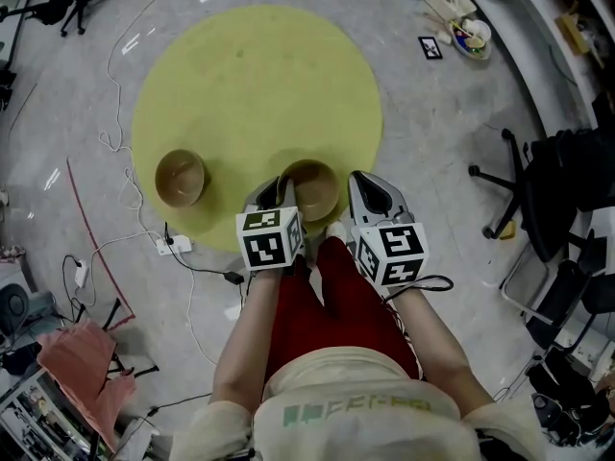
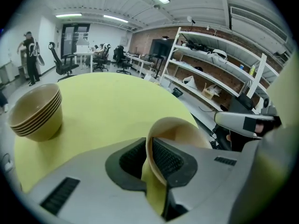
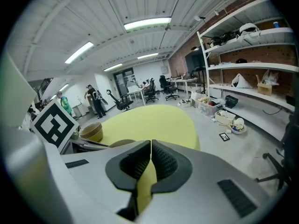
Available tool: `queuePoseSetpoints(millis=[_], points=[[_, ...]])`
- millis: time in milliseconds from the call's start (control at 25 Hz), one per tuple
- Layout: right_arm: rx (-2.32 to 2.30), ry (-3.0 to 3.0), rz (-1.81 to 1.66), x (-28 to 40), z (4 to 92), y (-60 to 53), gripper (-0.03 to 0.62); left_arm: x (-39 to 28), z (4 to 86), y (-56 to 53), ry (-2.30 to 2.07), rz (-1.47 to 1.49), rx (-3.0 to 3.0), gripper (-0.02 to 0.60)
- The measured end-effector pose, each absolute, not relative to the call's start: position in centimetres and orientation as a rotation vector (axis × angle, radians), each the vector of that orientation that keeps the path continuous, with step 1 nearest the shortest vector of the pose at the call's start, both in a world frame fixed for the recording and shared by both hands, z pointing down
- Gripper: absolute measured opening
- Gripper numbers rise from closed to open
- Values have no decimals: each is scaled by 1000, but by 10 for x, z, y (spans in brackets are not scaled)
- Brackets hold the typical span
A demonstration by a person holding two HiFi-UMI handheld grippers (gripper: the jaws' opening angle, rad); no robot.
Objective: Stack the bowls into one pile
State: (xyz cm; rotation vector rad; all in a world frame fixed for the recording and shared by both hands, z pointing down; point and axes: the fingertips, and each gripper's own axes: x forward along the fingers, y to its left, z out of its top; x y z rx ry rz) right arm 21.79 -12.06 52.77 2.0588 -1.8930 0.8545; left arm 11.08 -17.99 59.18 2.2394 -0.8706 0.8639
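A round yellow table [image 1: 250, 75] holds a pile of tan bowls [image 1: 180, 178] at its near left. A single tan bowl [image 1: 310, 188] sits at the near edge. My left gripper [image 1: 279, 195] is shut on that bowl's left rim. In the left gripper view the rim of the bowl [image 2: 182, 129] stands between the pads of the left gripper [image 2: 149, 148], and the pile of bowls [image 2: 36, 112] sits to the far left. My right gripper [image 1: 370, 195] hangs just right of the bowl. The right gripper [image 3: 151, 148] is shut with nothing in it; its view shows the pile of bowls [image 3: 91, 131] beyond.
A black office chair [image 1: 538, 190] stands at the right. Cables and a power strip [image 1: 175, 246] lie on the floor left of the table. Clutter with a dish [image 1: 471, 35] lies at the top right, a pink cloth [image 1: 86, 363] at the lower left.
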Motion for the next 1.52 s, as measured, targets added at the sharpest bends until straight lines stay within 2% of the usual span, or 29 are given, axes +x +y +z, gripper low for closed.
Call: queuePoseSetpoints(millis=[320, 680, 1520], points=[[2048, -1903, 849, 220, 525, -116, 37, 109, 590, -176, -919, 864, 2228, 32], [2044, -1931, 818, 227, 512, -105, 37, 109, 570, -172, -973, 808, 2238, 31], [1828, -2161, 670, 207, 461, -126, 37, 75, 464, -188, -1344, 563, 2238, 31]])
